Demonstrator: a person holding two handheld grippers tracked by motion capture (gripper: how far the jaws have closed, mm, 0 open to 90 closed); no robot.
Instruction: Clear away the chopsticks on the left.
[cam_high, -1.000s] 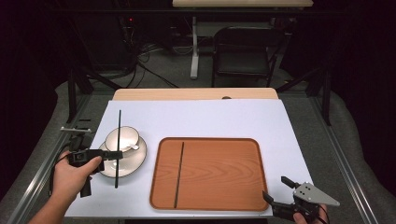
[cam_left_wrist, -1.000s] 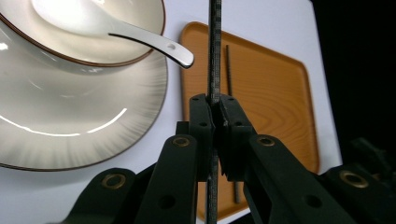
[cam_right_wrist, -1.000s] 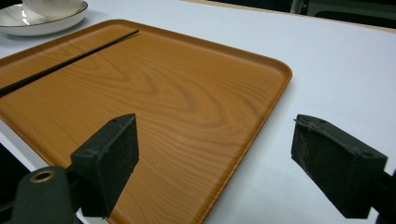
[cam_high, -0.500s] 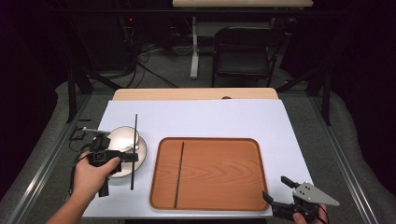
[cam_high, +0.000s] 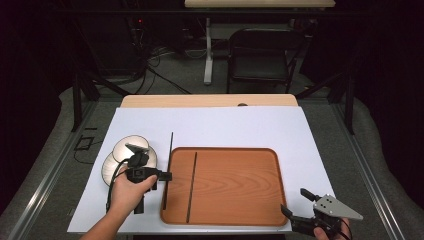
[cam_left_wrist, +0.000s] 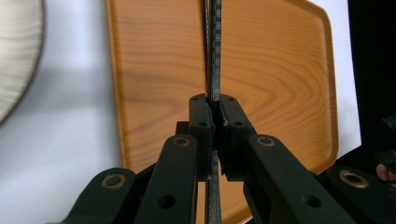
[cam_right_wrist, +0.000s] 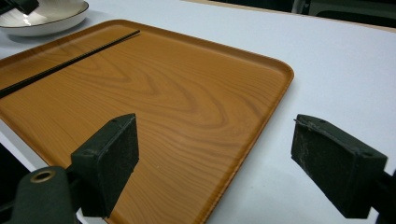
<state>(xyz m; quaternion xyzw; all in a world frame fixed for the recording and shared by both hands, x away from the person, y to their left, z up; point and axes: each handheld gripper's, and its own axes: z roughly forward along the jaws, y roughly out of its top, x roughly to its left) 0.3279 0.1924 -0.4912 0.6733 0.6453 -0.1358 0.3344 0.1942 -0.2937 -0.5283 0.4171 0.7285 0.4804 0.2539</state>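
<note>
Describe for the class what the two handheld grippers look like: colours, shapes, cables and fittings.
Both are black. The left gripper has linked arms with brass-ringed pivots, small screws on its fingers and a black cable looping beside the hand. The right gripper carries a grey three-cornered plate with small holes and blocky, rough-faced pads.

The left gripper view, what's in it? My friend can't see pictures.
The left gripper is shut on a thin black stick, held over a wooden tray. The tray sits on a white table, with a plate's edge at far left.
</note>
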